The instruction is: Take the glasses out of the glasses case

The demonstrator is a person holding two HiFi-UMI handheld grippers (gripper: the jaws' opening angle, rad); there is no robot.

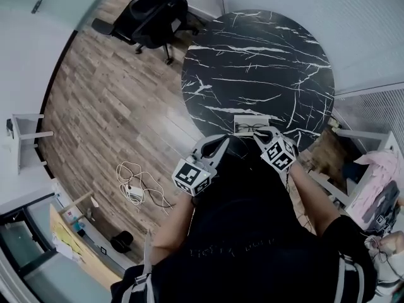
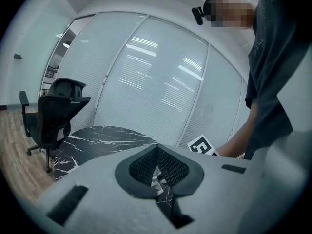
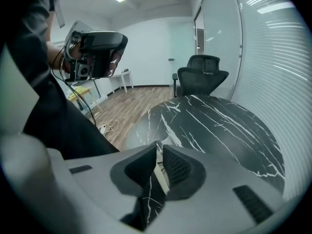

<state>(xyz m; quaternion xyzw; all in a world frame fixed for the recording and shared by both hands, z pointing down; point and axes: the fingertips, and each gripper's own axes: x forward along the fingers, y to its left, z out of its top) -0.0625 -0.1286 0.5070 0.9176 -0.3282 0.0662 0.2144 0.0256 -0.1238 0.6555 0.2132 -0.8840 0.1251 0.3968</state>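
Observation:
An open pale glasses case (image 1: 242, 119) lies at the near edge of the round black marble table (image 1: 252, 55), with dark-framed glasses (image 1: 250, 129) inside. My right gripper (image 1: 261, 133) sits at the case's near right side. In the right gripper view (image 3: 159, 150) its jaws stand a narrow slit apart, pinching a thin pale edge (image 3: 163, 173) of the case. My left gripper (image 1: 222, 142) hangs off the table's edge to the left of the case. In the left gripper view (image 2: 157, 149) it is shut, with nothing between its pads. The right gripper view shows it raised (image 3: 95, 55).
A black office chair (image 1: 154, 11) stands on the wood floor beyond the table's far left. A white cable and plug (image 1: 134, 183) lie on the floor at my left. Frosted glass walls (image 2: 156, 82) run behind the table. Cluttered furniture (image 1: 372, 188) stands at my right.

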